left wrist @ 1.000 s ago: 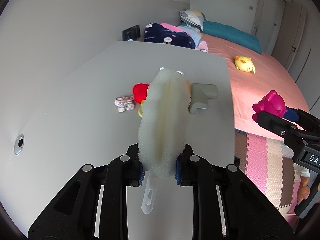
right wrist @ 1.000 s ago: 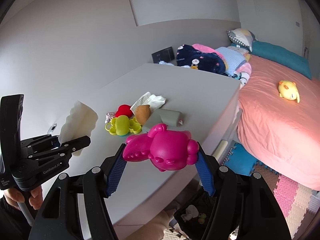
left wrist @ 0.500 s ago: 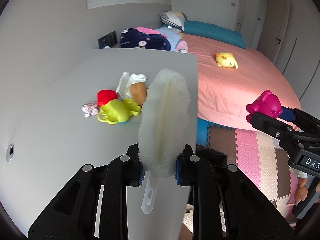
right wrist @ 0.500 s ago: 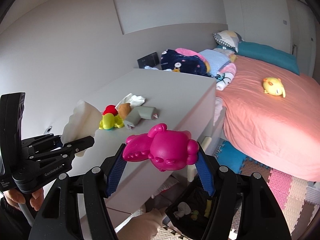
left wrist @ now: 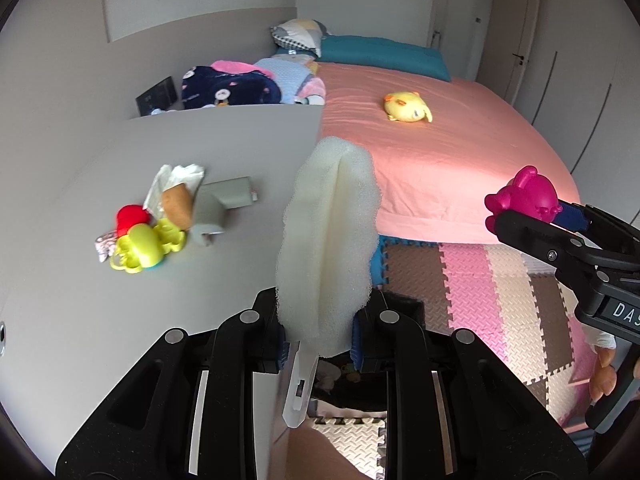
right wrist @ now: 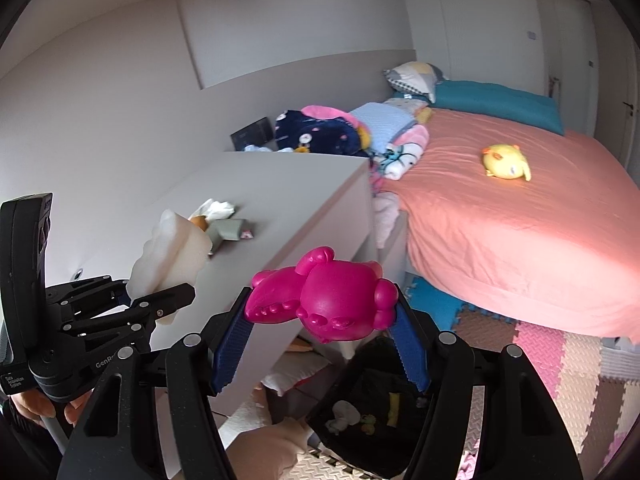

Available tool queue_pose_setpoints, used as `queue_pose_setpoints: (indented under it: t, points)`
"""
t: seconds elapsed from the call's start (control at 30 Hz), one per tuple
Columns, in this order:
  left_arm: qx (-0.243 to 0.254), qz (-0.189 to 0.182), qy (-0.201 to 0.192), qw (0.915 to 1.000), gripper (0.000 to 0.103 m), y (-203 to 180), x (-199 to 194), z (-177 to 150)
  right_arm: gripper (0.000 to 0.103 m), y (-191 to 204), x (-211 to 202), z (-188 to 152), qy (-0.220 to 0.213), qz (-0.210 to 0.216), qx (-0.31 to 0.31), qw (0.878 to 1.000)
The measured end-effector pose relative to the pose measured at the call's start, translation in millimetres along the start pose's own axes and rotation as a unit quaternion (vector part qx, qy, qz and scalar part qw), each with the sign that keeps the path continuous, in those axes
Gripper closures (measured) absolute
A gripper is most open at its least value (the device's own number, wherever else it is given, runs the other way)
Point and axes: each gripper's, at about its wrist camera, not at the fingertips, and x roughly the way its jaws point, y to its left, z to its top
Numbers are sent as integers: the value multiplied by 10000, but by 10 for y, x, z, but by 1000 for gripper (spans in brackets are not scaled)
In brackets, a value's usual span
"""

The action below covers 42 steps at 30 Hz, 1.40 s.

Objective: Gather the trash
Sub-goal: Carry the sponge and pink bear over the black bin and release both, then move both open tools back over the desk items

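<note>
My left gripper (left wrist: 320,336) is shut on a tall cream foam piece (left wrist: 328,240) and holds it past the right edge of the grey cabinet top (left wrist: 120,300). The foam also shows in the right wrist view (right wrist: 172,252). My right gripper (right wrist: 320,336) is shut on a magenta rubber toy (right wrist: 324,304), also seen in the left wrist view (left wrist: 524,196). A black trash bin (right wrist: 360,412) with several scraps inside stands on the floor below both grippers. It is partly hidden behind my left gripper in the left wrist view (left wrist: 400,308).
On the cabinet top lie a yellow-green toy (left wrist: 144,248), a red toy (left wrist: 130,216), a brown item (left wrist: 176,204), crumpled tissue (left wrist: 180,176) and a grey block (left wrist: 220,208). A pink bed (left wrist: 440,152) with a yellow plush (left wrist: 406,108) stands at the right. Foam floor mats (left wrist: 500,300) cover the floor.
Both grippers have swung right, off the cabinet top and toward the floor by the bed. The trash bin has come into view below them. Both keep their hold.
</note>
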Motion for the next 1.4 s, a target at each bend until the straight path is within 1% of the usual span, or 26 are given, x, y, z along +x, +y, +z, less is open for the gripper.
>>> queue_pose_setpoints:
  t: [0.4,0.6,0.63,0.67,0.7,0.73,0.77,0.83,0.87,0.93,1.17,1.4]
  points:
    - [428,-428,101,9981,81,-505,162,92,37,-423,-185,-88,-40,-484,333,9983]
    - [571,-563,230,9965,81,-665,264,68,37,-595,-152,-147,90,-662,489,9966]
    - [582,-564,264,9964,79,-674,286,61,37,-616,-124,-152,147,-668,509,9964]
    - [588,-588,298,9961,75,-678,298,56,36,-630,-104,-157,199,-680,524,9961]
    - [615,-620,366,9955,68,-686,315,44,33,-647,-69,-164,267,-738,553,9954]
    - [637,-572,393,9955,40,-692,323,34,28,-662,-59,-170,268,-808,583,9947]
    - [659,-478,375,9960,7,-694,322,26,18,-672,-51,-174,231,-906,616,9937]
    - [801,-192,198,9964,6,-707,280,-4,16,-681,-42,-179,186,-1000,637,9928]
    - [895,-85,210,9957,6,-708,281,-16,16,-687,-33,-179,187,-1017,642,9926]
    - [915,14,235,9955,6,-681,292,-19,16,-699,-24,-179,184,-1012,659,9925]
    - [749,-11,257,9969,6,-572,311,-3,16,-678,-4,-173,184,-1012,625,9927]
    - [712,3,246,9972,6,-572,294,-11,16,-656,19,-175,205,-999,601,9930]
